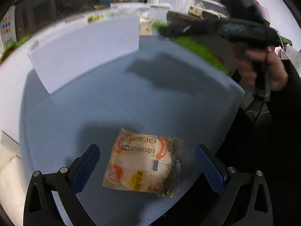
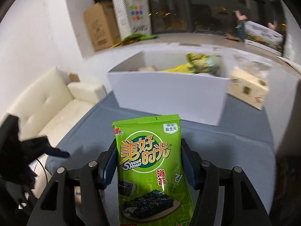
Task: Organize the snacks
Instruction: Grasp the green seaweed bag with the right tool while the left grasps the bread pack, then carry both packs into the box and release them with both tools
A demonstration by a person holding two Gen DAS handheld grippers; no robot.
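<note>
My left gripper [image 1: 147, 156] is open above a clear pack of rice crackers [image 1: 143, 163] that lies flat on the blue table [image 1: 112, 103], between the two fingers. My right gripper [image 2: 147, 154] is shut on a green seaweed snack packet [image 2: 150, 165] and holds it upright in the air, short of the white box [image 2: 169, 92]. The box [image 1: 84, 50] stands at the far side of the table and holds several snack packs [image 2: 203, 64]. The right gripper [image 1: 169, 30] also shows blurred in the left wrist view at upper right, with the hand [image 1: 263, 69] on its handle.
A cream sofa [image 2: 47, 101] stands left of the table. A tan carton [image 2: 248, 88] sits right of the white box. Cardboard boxes [image 2: 99, 24] and a paper bag [image 2: 137, 13] stand by the far wall. The table edge [image 1: 235, 113] drops off at right.
</note>
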